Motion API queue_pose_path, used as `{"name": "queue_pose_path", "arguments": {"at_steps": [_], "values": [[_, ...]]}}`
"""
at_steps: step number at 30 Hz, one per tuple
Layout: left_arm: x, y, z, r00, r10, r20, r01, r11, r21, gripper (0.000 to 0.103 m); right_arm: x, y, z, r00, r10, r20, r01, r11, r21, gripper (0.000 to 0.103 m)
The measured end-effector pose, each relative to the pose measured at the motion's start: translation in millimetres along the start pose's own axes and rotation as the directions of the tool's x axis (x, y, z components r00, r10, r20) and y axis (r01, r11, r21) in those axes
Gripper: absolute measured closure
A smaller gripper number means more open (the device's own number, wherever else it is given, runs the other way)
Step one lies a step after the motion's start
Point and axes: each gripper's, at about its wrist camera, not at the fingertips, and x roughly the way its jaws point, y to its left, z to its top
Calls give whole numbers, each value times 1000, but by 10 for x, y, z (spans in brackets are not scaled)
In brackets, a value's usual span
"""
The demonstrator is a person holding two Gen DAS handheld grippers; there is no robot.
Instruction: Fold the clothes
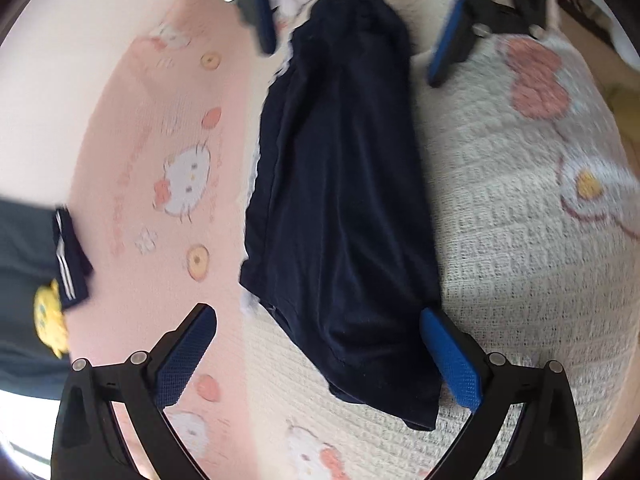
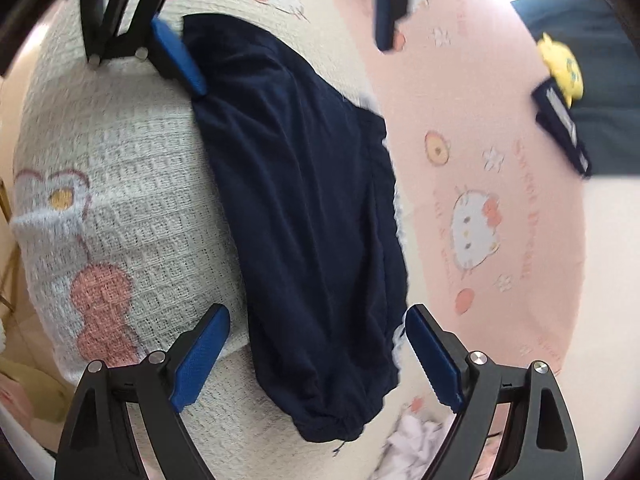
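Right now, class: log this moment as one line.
task: fold clothes | navy garment: folded lengthwise, on blanket | left claw: open | right claw: open, released

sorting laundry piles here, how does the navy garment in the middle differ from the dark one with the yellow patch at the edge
The navy garment lies folded into a long strip across the pink sheet and cream blanket; the dark garment with the yellow patch sits mostly out of frame at the sheet's edge. The navy one is plain; the other shows a yellow patch and a white-striped cuff. Both are dark fabric.
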Motion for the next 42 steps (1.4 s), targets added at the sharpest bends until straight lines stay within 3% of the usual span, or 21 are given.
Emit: {"name": "queue_pose_path", "arguments": {"at_steps": [4,8,13,20,28,31,34,36,38,40,42], "values": [[-195,-20,27,997,-43,57,45,998,-33,0,21,46,-7,997,-71,7,71,997,-25,14],[-160,-97,28,998,-9,62,12,999,-49,0,35,55,-14,996,-85,21,86,996,-24,14],[-56,-91,30,996,79,33,-77,996,-47,0,52,29,3,994,-110,10,110,994,24,14],[73,6,-78,996,82,-33,-83,996,-26,0,-19,93,102,991,-133,-26,133,991,1,14],[134,65,-143,999,16,-38,-18,998,-67,5,-56,-1,15,996,-52,-70,61,988,140,15],[177,167,-202,998,-56,-43,49,988,-146,5,-69,-11,-18,998,4,-70,7,989,149,26],[261,322,-242,985,-161,-59,142,960,-242,5,-67,-40,-22,994,74,-77,-62,986,152,36],[250,343,-261,972,-224,-66,195,935,-297,5,-75,-40,-15,987,142,-76,-131,982,134,53],[287,400,-291,957,-284,-58,249,907,-340,10,-102,36,-9,975,210,-73,-203,974,100,87],[300,410,-315,947,-319,-41,284,891,-354,19,-131,179,13,981,178,-78,-176,984,32,91],[260,357,-314,949,-315,-34,285,896,-340,28,-172,353,16,992,98,-85,-103,993,-57,93]]}}
